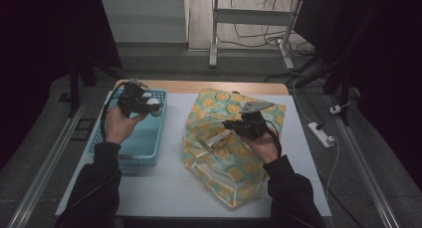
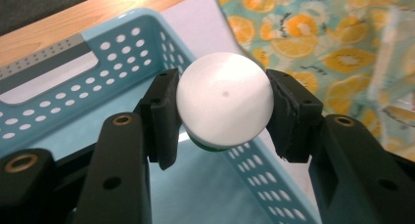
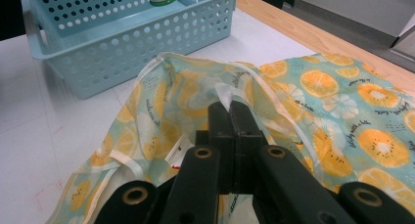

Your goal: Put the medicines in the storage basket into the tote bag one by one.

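Note:
My left gripper [image 2: 222, 106] is shut on a white round-capped bottle [image 2: 225, 104], held over the far right corner of the light blue perforated basket [image 2: 122, 48]. From above, the left gripper [image 1: 144, 104] and the bottle [image 1: 153, 106] hang above the basket [image 1: 144, 148]. A green band shows at the bottle's lower edge. My right gripper [image 3: 230, 111] is shut on the rim of a see-through bag printed with orange slices [image 3: 342, 92]. In the high view the right gripper [image 1: 230, 128] lifts that rim of the bag [image 1: 224, 158] at mid-table.
The basket sits on a white mat [image 1: 169, 188] over a wooden table [image 1: 209, 86]. A power strip [image 1: 321, 133] and cables lie on the floor to the right. Table legs [image 1: 214, 34] stand beyond the far edge.

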`<state>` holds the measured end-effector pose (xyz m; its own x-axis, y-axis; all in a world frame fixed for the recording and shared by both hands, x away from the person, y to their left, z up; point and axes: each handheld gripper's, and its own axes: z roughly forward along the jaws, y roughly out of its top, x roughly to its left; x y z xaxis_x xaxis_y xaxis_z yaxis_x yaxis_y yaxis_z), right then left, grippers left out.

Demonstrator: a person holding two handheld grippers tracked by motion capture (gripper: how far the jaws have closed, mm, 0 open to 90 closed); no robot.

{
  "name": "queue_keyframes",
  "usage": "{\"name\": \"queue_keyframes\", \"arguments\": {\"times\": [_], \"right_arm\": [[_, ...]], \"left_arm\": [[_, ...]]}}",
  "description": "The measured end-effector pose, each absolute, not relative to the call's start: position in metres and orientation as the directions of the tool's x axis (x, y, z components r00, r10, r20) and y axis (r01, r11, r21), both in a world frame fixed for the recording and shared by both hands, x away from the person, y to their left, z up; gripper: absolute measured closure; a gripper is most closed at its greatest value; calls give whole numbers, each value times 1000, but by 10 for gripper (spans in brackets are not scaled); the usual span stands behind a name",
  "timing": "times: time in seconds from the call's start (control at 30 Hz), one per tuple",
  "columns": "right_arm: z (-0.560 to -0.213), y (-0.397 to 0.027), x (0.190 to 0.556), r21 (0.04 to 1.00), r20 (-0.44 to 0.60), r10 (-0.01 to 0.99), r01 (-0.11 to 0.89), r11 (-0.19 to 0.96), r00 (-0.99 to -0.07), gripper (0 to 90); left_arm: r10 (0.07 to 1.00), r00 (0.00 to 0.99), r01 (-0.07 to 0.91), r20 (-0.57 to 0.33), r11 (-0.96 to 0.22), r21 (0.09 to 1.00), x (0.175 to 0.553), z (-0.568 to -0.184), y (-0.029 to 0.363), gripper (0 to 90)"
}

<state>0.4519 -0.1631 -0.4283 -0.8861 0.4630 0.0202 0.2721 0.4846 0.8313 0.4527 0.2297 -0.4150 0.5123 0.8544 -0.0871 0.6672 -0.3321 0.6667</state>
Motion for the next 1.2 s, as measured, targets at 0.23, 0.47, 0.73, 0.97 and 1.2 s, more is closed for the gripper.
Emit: {"name": "queue_keyframes", "arguments": {"times": [0.23, 0.47, 0.73, 0.97, 1.2], "right_arm": [[-428, -163, 452, 832, 20, 462, 271, 484, -887, 898], [-428, -163, 452, 833, 22, 463, 272, 482, -886, 898], [-428, -163, 452, 833, 23, 465, 274, 480, -885, 898], [-427, -163, 452, 835, 23, 465, 273, 478, -885, 899], [-427, -163, 451, 835, 21, 464, 271, 478, -886, 899]], "left_arm": [[833, 546, 641, -87, -349, 683, 443, -404, 222, 504], [799, 594, 613, -95, -373, 696, 432, -398, 207, 504], [747, 658, 577, -92, -422, 700, 421, -399, 182, 504], [699, 708, 554, -104, -458, 695, 415, -406, 158, 504], [651, 751, 532, -113, -495, 687, 414, -411, 130, 504]]}}
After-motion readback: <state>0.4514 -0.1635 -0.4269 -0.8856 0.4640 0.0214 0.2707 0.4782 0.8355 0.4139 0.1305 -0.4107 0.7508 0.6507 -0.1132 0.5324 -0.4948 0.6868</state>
